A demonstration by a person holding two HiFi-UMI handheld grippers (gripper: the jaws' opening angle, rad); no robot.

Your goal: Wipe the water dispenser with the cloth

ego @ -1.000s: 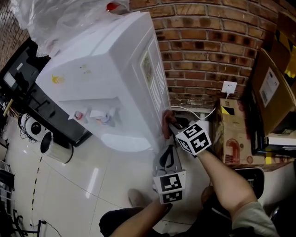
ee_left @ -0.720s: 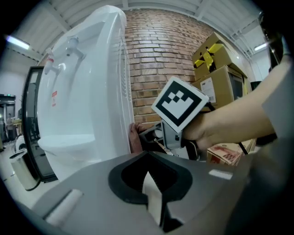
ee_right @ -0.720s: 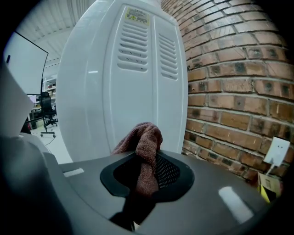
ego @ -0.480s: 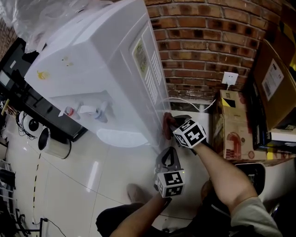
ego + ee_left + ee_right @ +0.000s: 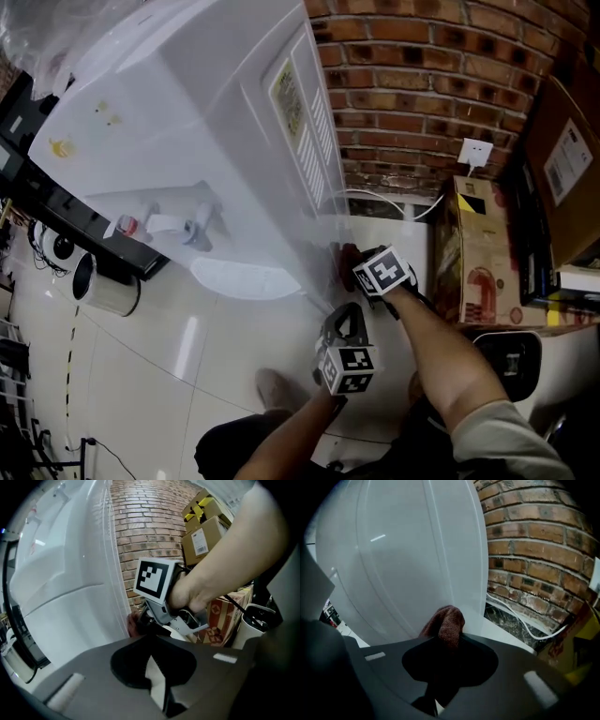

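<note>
this looks like a storeroom or back room of a workplace rather than a home. just past the fingers of the right gripper (image 5: 351,259) rises a bare brick wall (image 5: 422,84) with a wall socket (image 5: 476,152) and a loose white cable (image 5: 394,202). right of those fingers, cardboard boxes (image 5: 478,253) stand against it. left of them a freestanding water dispenser (image 5: 206,122) stands on a glossy tiled floor (image 5: 169,356), with a black bench (image 5: 84,234) further left.
</note>
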